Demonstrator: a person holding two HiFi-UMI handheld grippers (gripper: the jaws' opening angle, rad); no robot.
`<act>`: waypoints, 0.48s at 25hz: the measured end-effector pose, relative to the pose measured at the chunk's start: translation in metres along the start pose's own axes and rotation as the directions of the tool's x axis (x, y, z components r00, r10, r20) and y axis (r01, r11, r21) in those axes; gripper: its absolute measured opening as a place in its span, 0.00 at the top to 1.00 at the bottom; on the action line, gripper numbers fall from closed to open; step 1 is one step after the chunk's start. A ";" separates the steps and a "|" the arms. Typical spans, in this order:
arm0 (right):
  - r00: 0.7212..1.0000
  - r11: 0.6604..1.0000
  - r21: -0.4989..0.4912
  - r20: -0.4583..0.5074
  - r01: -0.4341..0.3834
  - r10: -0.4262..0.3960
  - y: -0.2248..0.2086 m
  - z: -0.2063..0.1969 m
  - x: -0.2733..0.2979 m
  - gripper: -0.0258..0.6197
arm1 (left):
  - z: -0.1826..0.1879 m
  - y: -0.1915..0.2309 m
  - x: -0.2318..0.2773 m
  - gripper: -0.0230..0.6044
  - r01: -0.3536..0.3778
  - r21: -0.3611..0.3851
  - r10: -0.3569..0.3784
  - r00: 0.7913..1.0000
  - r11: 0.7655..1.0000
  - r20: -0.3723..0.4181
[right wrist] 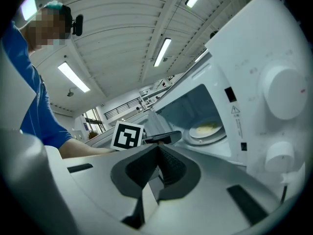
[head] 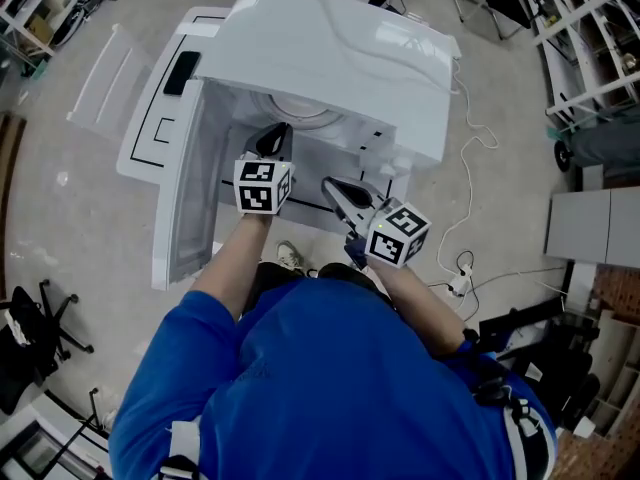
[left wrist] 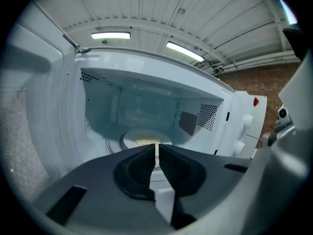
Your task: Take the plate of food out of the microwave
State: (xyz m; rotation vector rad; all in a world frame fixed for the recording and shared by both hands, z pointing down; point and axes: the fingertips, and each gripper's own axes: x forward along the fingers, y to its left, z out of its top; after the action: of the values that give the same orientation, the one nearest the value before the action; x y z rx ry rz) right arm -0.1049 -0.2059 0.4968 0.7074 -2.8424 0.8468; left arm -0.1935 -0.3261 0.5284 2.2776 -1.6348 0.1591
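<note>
The white microwave (head: 330, 48) stands with its door (head: 185, 208) swung open to the left. Inside, a white plate (left wrist: 142, 141) with pale yellow food rests on the turntable; its rim also shows from above as the plate (head: 300, 116) and from the side as the plate (right wrist: 208, 129). My left gripper (head: 274, 140) is shut and empty, its tips at the cavity's mouth just short of the plate. My right gripper (head: 332, 184) is also shut on nothing. It hangs lower right of the opening, in front of the control panel.
Two white knobs (right wrist: 283, 92) sit on the microwave's control panel at the right. A cable and power strip (head: 460, 283) lie on the floor to the right. Shelving (head: 590, 28) stands at the far right, and a black chair (head: 30, 328) at the left.
</note>
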 end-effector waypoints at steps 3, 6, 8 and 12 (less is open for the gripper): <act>1.000 1.000 0.004 0.001 0.010 -0.010 -0.001 -0.001 -0.001 0.97 | -0.003 -0.002 0.010 0.95 0.014 0.076 -0.012 1.000 0.997 -0.029; 1.000 1.000 0.007 0.005 0.015 -0.015 -0.002 -0.002 -0.002 0.97 | -0.006 -0.005 0.018 0.93 0.031 0.171 -0.021 0.998 0.985 -0.056; 1.000 1.000 0.014 0.008 0.019 -0.019 -0.003 -0.003 -0.003 0.97 | -0.009 -0.007 0.022 0.87 0.045 0.194 -0.031 0.997 0.980 -0.074; 1.000 1.000 0.022 0.012 0.021 -0.022 -0.005 -0.003 -0.005 0.97 | -0.011 0.000 0.028 0.80 0.028 0.047 -0.023 0.995 0.998 -0.100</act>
State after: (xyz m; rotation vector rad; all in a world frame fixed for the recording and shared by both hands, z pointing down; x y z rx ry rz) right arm -0.0979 -0.2058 0.5012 0.7472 -2.8355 0.8754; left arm -0.1825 -0.3479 0.5466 2.2864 -1.5677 0.3038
